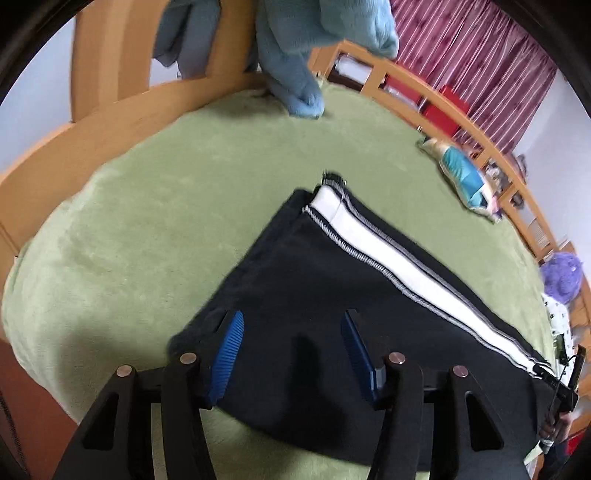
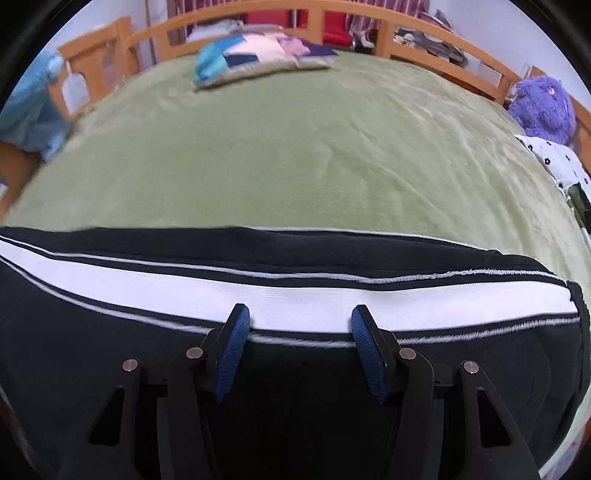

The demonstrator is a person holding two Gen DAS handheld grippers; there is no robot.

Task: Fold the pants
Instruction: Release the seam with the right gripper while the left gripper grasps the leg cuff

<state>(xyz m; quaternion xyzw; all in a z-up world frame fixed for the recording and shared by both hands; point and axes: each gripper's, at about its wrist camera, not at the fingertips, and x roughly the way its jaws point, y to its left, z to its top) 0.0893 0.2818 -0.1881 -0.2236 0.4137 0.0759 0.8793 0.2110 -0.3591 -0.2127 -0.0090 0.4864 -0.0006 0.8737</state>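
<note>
The blue ribbed pads (image 1: 227,354) of the left gripper (image 1: 291,321) are seen well apart, with nothing pressed between them; only the dark cloth of the pants (image 1: 314,295) lies under the gap. The right gripper (image 2: 299,314) is likewise held with its pads (image 2: 236,343) spread, and no fabric is caught between them, though the white side stripe (image 2: 184,291) of the pants passes just beyond the tips. The pants are laid flat on the green blanket (image 1: 147,221) of the bed, in a folded state, one dark layer over another, with the white stripe edged by thin grey lines running along one long side. In the left wrist view the far end of the pants is seen near the middle of the blanket. Farther out, a patchwork cushion (image 2: 258,55) is placed near the wooden bed rail (image 2: 332,18), a purple plush toy (image 2: 543,107) is set at the right edge, and a light blue towel (image 1: 295,55) is hung over the wooden frame.
</note>
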